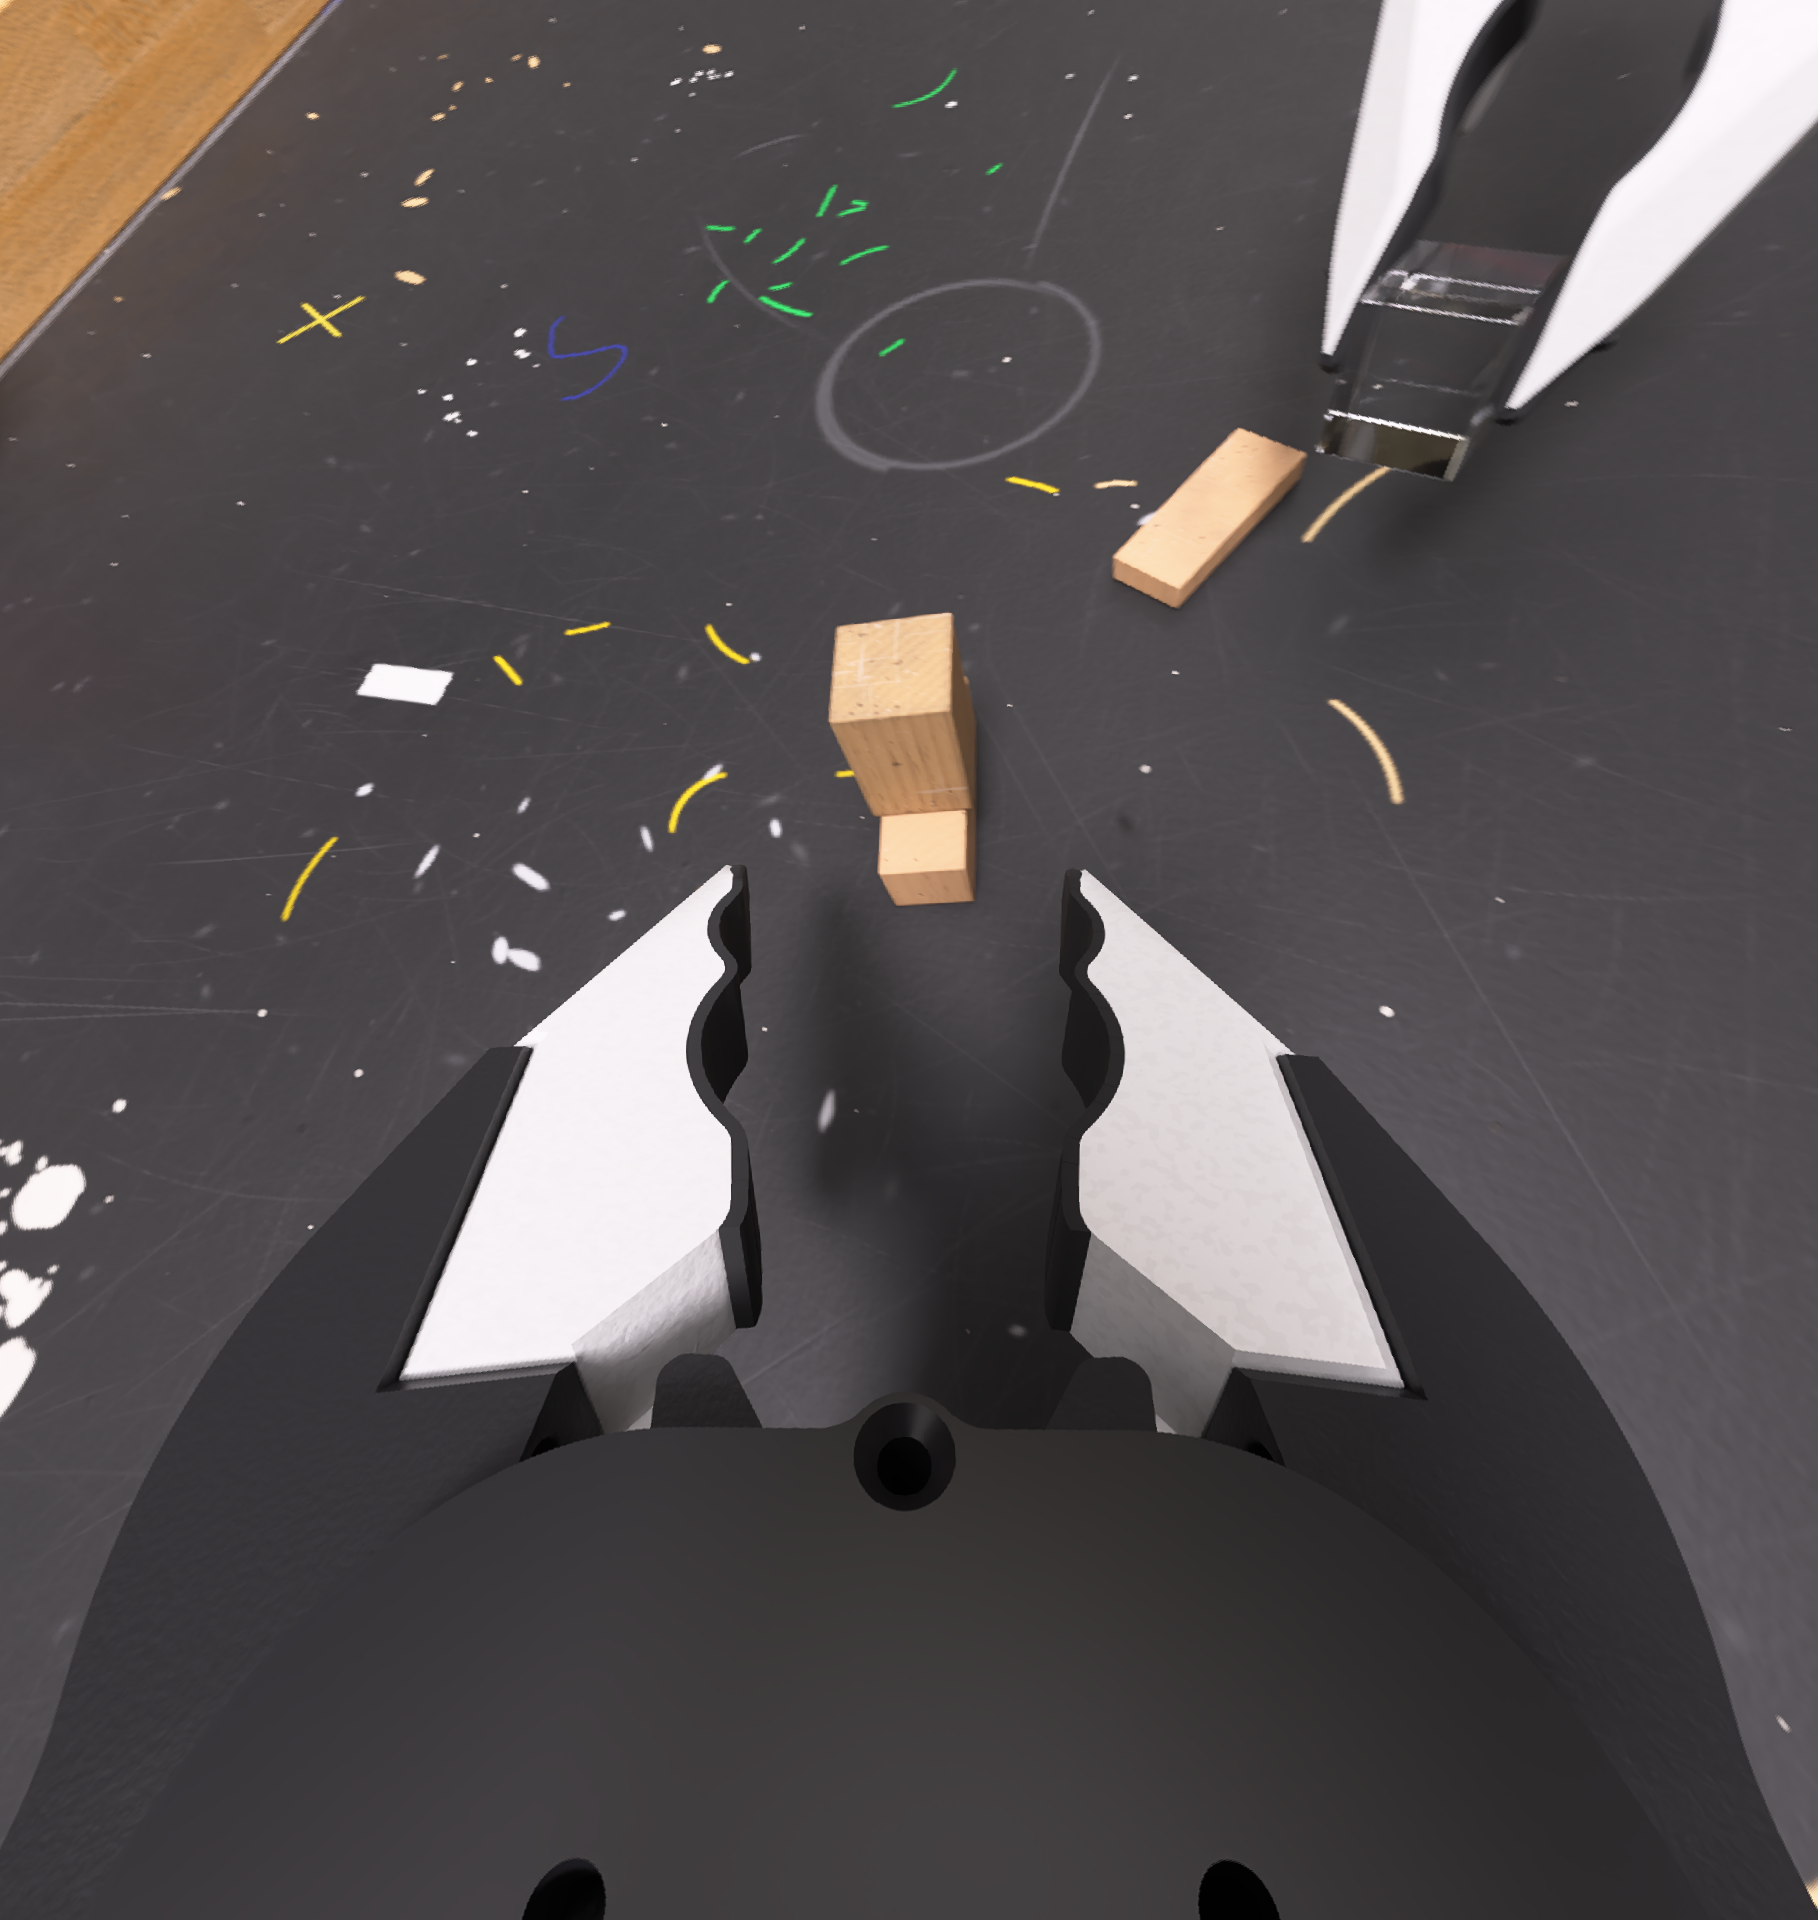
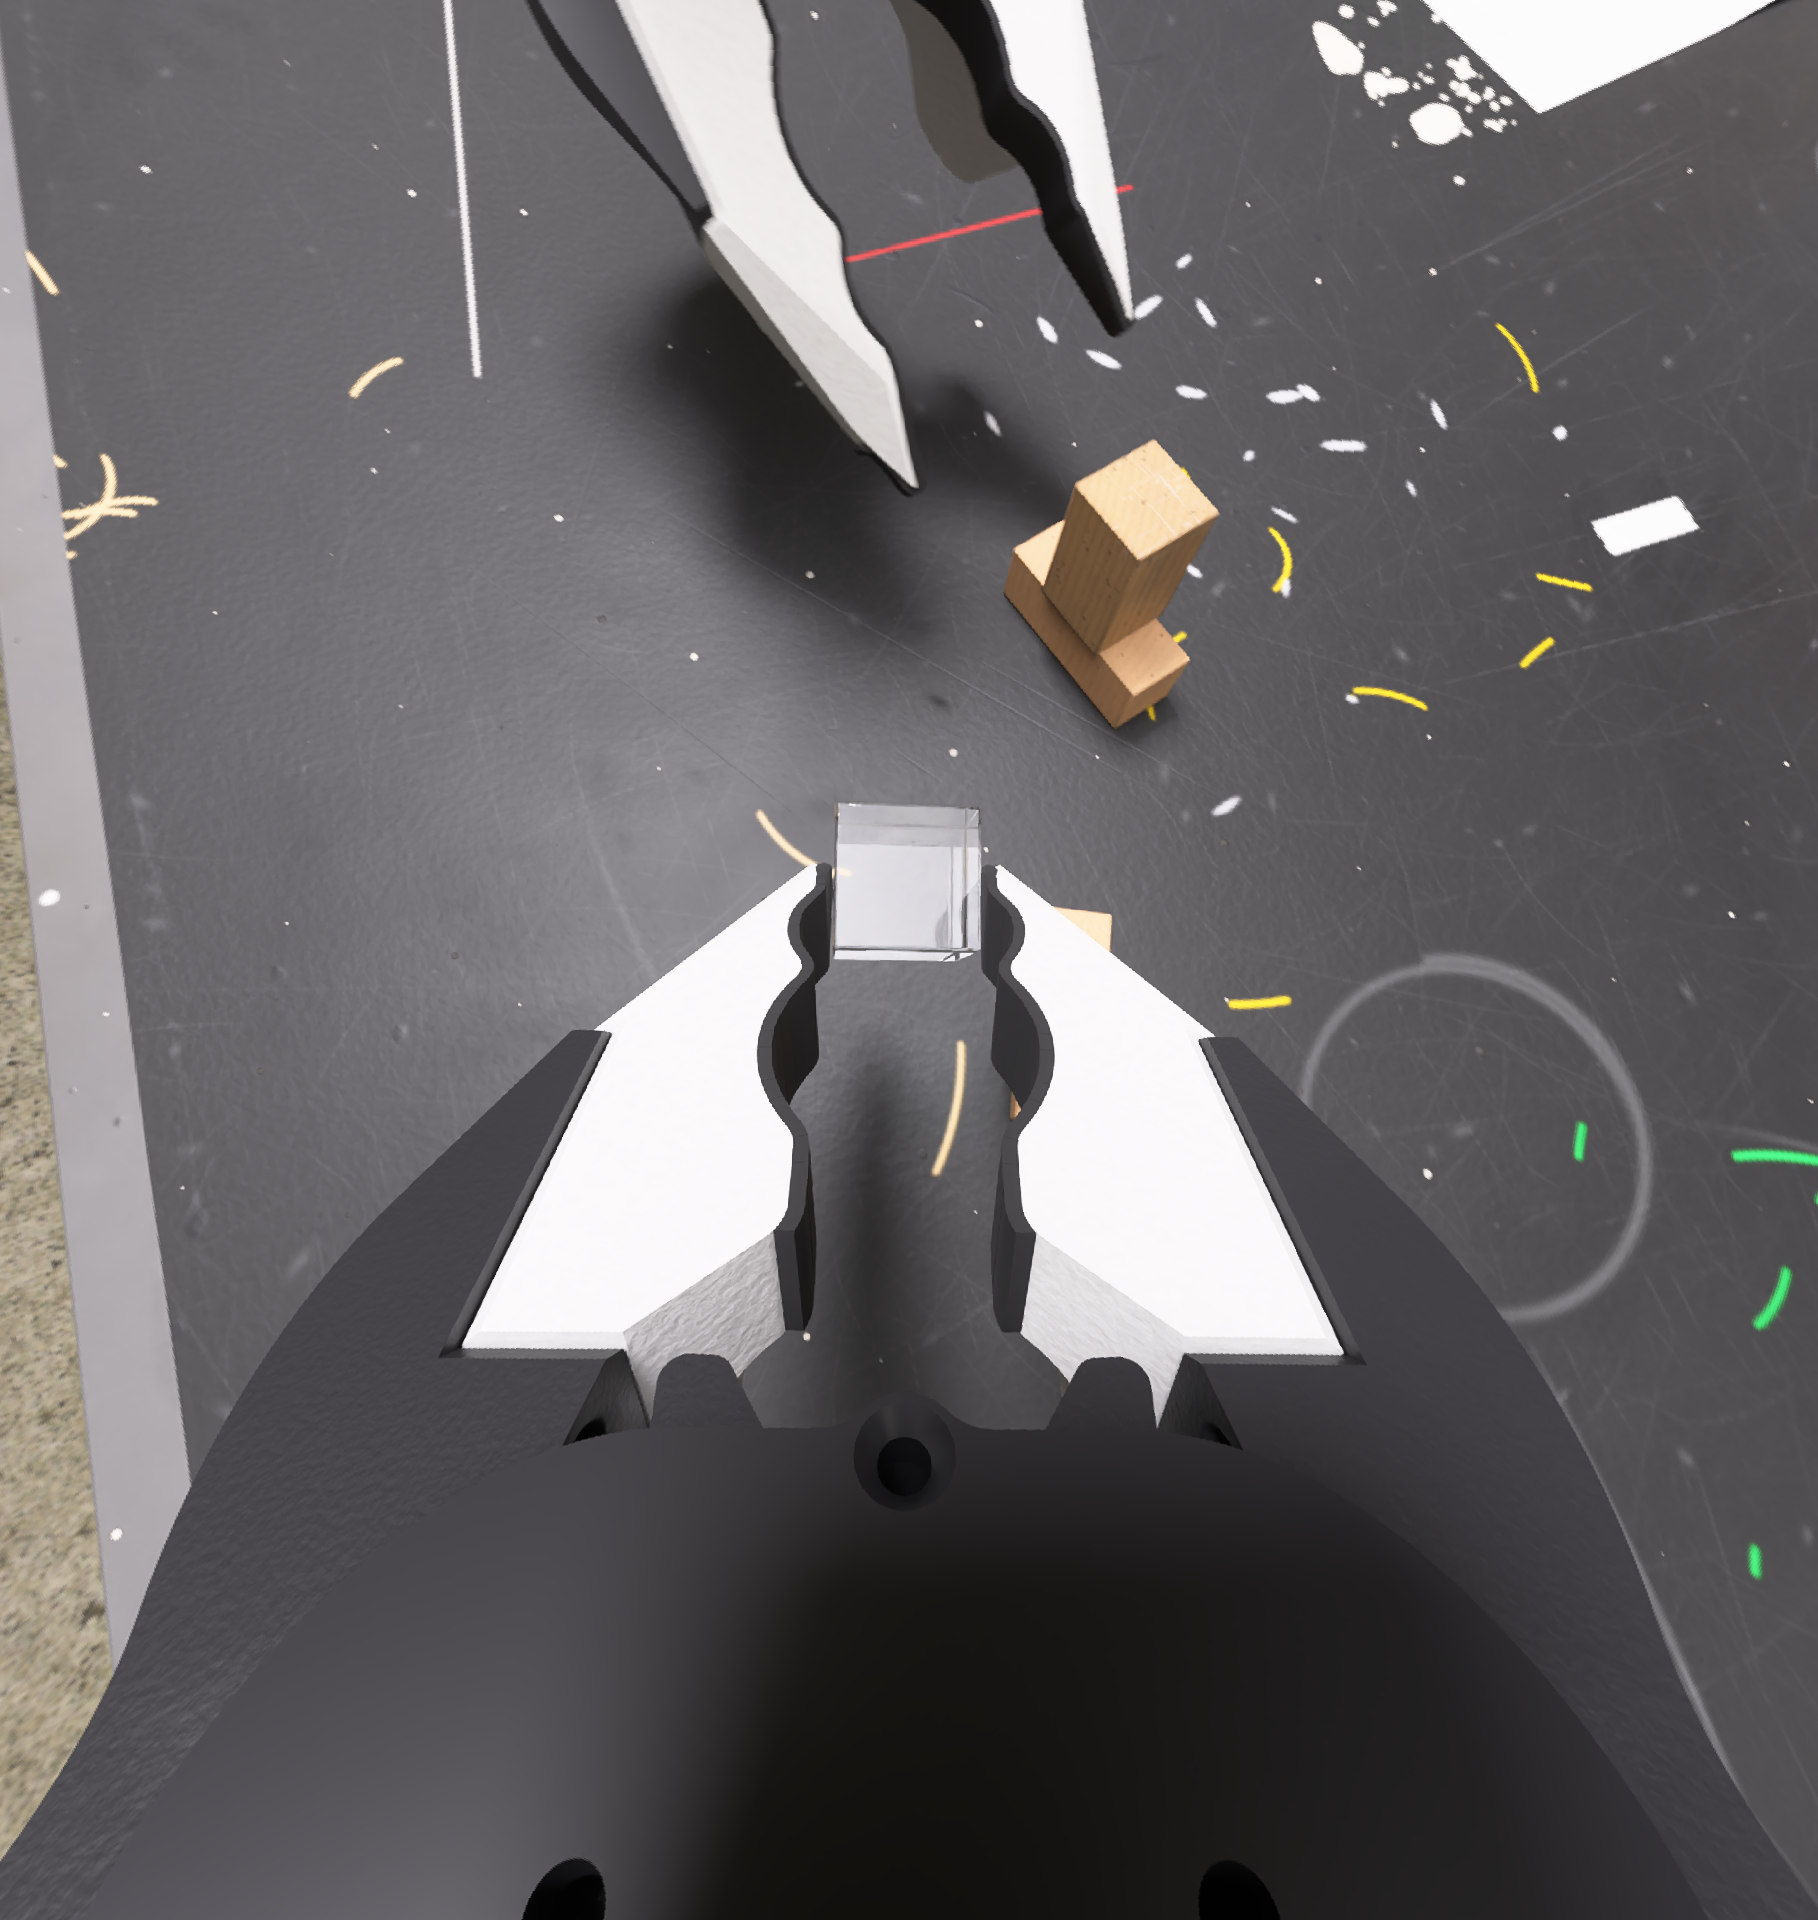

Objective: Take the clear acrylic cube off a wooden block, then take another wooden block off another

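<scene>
the dark tabletop (image 1: pixel 261 935) takes up nearly everything in both views, scuffed and flecked with yellow, green and white paint marks, a chalk ring (image 1: pixel 957 374) and a white tape patch (image 1: pixel 404 684). a wood strip (image 1: pixel 74 156) runs along one edge in the left wrist view.

the left gripper (image 1: pixel 905 883) hangs just short of the block stack with its jaws spread wide and nothing between them, lined up on the stack, probably so it can close on the upper piece for the second half of the task.

the right gripper (image 2: pixel 907 883) has its jaws pinching the clear cube (image 2: pixel 905 883) at the fingertips. in the left wrist view the cube sits between those white fingers, low, close to the tabletop and just beside the flat wooden block (image 1: pixel 1208 517) lying on its broad face. that looks like the block it came off, so the first step seems done or close to it; whether the cube touches the surface i cannot tell.

the tall wooden block (image 1: pixel 900 717) stands upright on the small wooden block (image 1: pixel 926 857), overhanging it, which makes it likely to tip if nudged sideways. a squeeze across its upright faces and a straight lift looks safest.

no brand, label or readable writing shows anywhere; the scribbles on the tabletop are only loose marks, including a yellow cross (image 1: pixel 321 318) and a blue squiggle (image 1: pixel 585 358).
</scene>
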You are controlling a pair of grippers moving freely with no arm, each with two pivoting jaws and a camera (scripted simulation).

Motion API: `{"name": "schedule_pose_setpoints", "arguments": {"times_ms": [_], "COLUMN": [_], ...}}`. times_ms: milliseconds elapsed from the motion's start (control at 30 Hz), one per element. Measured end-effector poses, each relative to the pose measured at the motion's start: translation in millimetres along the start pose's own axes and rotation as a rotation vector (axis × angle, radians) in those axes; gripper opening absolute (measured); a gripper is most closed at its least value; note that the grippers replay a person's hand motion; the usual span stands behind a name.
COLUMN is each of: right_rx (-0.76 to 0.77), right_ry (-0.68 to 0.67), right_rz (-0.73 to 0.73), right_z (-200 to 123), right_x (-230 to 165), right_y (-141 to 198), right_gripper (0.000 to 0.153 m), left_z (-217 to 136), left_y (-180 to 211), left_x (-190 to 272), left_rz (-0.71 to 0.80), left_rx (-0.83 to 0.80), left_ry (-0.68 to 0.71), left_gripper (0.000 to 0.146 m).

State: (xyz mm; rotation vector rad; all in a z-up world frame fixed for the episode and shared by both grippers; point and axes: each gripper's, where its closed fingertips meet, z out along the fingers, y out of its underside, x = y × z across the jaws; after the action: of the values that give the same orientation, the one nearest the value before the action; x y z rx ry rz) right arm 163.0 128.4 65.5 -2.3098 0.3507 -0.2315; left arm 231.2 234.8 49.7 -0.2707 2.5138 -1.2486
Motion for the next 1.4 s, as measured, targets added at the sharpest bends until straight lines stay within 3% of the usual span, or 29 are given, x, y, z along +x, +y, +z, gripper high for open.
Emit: {"name": "schedule_pose_setpoints", "arguments": {"times_ms": [133, 333, 533, 667, 933, 1100, 1267, 1400], "right_rx": [0.011, 0.035, 0.053, 0.077, 0.105, 0.085, 0.082, 0.084], "right_ry": [-0.015, -0.028, -0.017, 0.000, 0.061, 0.109, 0.128, 0.128], "right_rz": [0.007, 0.021, 0.049, 0.077, 0.137, 0.165, 0.172, 0.168], "right_z": [5.2, 4.3, -3.7, -13.0, -33.8, -40.3, -43.5, -45.0], "right_x": [-2.2, -4.2, 1.9, 7.2, 25.0, 36.6, 41.8, 42.8], "right_y": [-0.6, 1.0, 7.6, 16.4, 36.8, 51.0, 55.6, 56.7], "right_gripper": [0.028, 0.028, 0.028, 0.028, 0.028, 0.028, 0.028, 0.028], "left_z": [10.9, 24.2, 34.2, 32.1, 27.6, 36.0, 43.3, 39.9], "left_y": [0.5, -0.6, -9.7, -17.5, -21.8, -18.6, -20.9, -21.1], "left_x": [-10.2, -4.5, -6.0, -7.1, 0.7, -2.4, -3.8, -3.5], "left_rz": [0.017, 0.006, -0.007, -0.002, 0.015, 0.069, 0.061, 0.063], "left_rx": [-0.042, -0.086, -0.154, -0.119, -0.091, -0.143, -0.131, -0.129], "left_ry": [-0.060, -0.006, 0.005, -0.008, 0.024, -0.022, -0.022, -0.031], "left_gripper": [0.049, 0.029, 0.035, 0.047, 0.051, 0.049, 0.031, 0.030]}}
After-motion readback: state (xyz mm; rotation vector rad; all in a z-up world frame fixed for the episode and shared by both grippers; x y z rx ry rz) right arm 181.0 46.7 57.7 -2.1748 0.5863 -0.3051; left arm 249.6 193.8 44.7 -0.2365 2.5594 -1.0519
